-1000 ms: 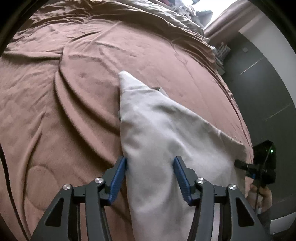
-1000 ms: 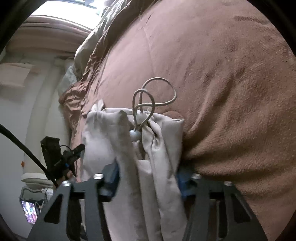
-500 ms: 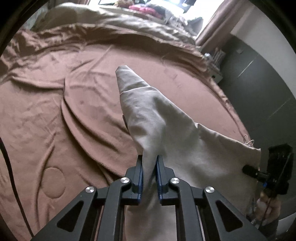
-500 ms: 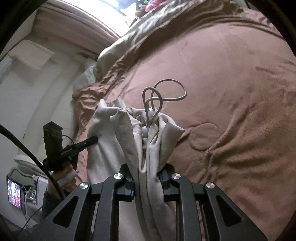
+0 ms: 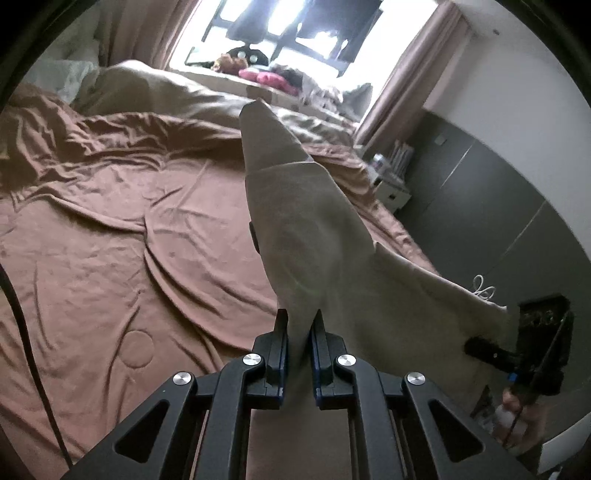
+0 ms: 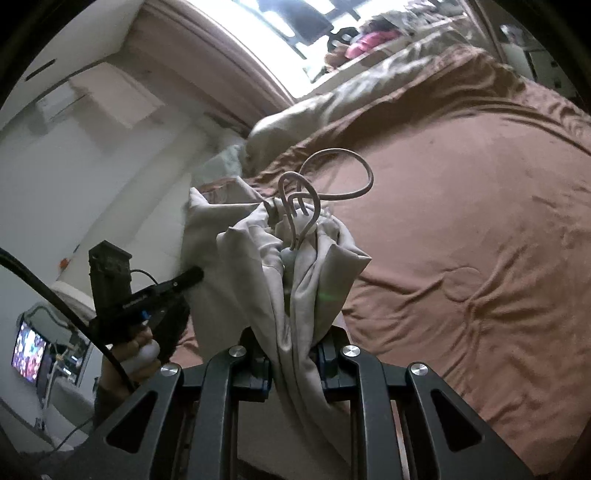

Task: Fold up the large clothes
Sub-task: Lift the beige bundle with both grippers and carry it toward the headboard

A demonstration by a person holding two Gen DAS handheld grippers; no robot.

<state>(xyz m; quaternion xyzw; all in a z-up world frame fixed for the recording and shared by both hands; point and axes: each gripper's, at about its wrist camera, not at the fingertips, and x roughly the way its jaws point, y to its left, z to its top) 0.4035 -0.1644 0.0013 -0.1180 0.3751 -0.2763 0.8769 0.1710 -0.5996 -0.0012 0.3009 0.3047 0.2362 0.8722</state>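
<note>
A beige garment [image 5: 314,236] is held up above the brown bed cover [image 5: 110,236]. My left gripper [image 5: 299,332] is shut on one part of it; the cloth stands up in a pointed fold and stretches right toward the other gripper [image 5: 517,354]. My right gripper [image 6: 295,350] is shut on the bunched waistband end of the garment [image 6: 303,266], where a looped drawstring [image 6: 332,177] sticks up. The left gripper [image 6: 147,291] shows at the left of the right wrist view, holding the same cloth.
The bed has a rumpled beige duvet [image 5: 166,96] at its far end below a bright window [image 5: 280,29]. Dark wardrobe doors [image 5: 480,206] stand to the right of the bed. A black cable [image 6: 55,295] runs across the lower left.
Both grippers closed on the garment about half a second ago and have since lifted it off the bed; both views now tilt up toward the window.
</note>
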